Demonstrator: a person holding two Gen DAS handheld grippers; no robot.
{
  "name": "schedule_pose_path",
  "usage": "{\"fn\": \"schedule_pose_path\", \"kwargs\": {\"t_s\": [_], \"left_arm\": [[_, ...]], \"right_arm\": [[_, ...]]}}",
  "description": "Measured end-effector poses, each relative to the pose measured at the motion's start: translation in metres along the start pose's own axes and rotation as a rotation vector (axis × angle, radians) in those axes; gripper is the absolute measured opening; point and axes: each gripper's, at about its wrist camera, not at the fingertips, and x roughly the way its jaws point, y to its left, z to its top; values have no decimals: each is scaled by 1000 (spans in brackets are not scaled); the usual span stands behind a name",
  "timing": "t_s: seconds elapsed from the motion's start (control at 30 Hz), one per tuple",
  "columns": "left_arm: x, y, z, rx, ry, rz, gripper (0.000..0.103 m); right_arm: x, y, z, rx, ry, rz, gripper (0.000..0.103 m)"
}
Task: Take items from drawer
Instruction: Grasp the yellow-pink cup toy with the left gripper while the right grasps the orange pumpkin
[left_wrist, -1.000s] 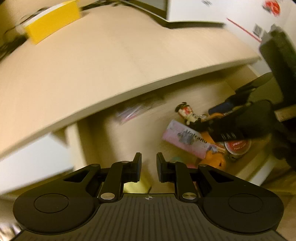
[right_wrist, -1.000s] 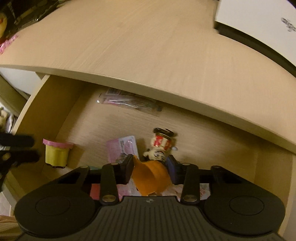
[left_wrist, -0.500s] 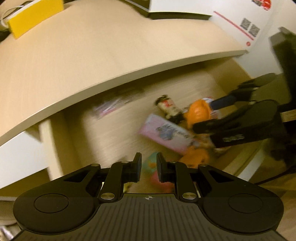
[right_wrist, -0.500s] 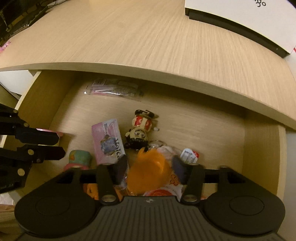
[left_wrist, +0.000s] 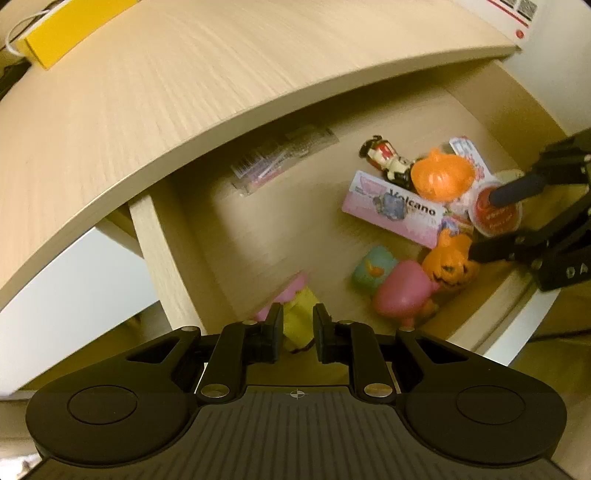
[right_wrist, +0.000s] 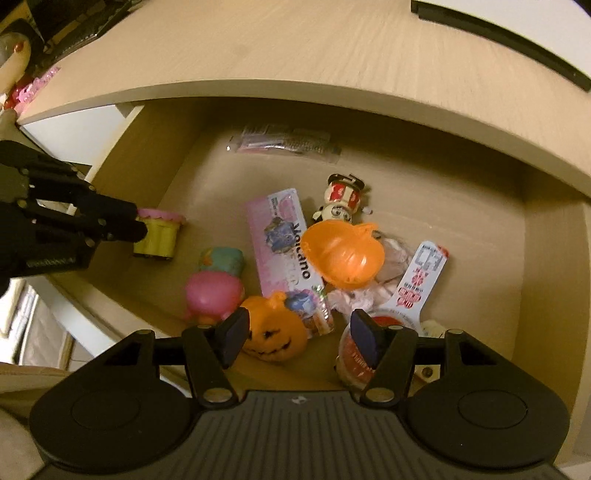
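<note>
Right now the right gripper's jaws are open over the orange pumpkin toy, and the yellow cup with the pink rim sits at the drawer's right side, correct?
Not quite: the yellow cup sits at the drawer's left side, by the left gripper, as the right wrist view shows. The right gripper is open over the pumpkin toy.

Warm, yellowish indoor light, fairly dim. The tabletop (left_wrist: 192, 85) casts a shadow over the drawer's (right_wrist: 436, 206) rear at 12 o'clock. Motion blur smears the left view, especially the yellow cup (left_wrist: 301, 317). Fisheye bending curves every edge.

The word "Volcano" stands in dark letters on the pink packet (left_wrist: 393, 207) lying in the drawer (right_wrist: 546, 266); other print is unreadable.
</note>
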Motion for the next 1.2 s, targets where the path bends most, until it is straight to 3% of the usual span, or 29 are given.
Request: {"fn": "schedule_pose_path", "kwargs": {"t_s": [0.37, 0.53, 0.6, 0.83, 0.97, 1.2], "left_arm": [[18, -7, 11, 138, 84, -13, 22], [20, -15, 16, 191, 76, -15, 19], [17, -18, 15, 215, 68, -34, 14], [7, -15, 10, 249, 73, -73, 15], [9, -15, 17, 251, 62, -51, 16], [6, -13, 37, 276, 65, -105, 16]], "right_arm": [[-3, -25, -9, 140, 20, 94, 61], [-1, -22, 0, 79, 15, 54, 61], [-3, -24, 4, 71, -6, 36, 61], [-11, -42, 19, 87, -73, -17, 61], [-4, -53, 18, 118, -76, -24, 61], [2, -60, 13, 145, -60, -25, 62]]}}
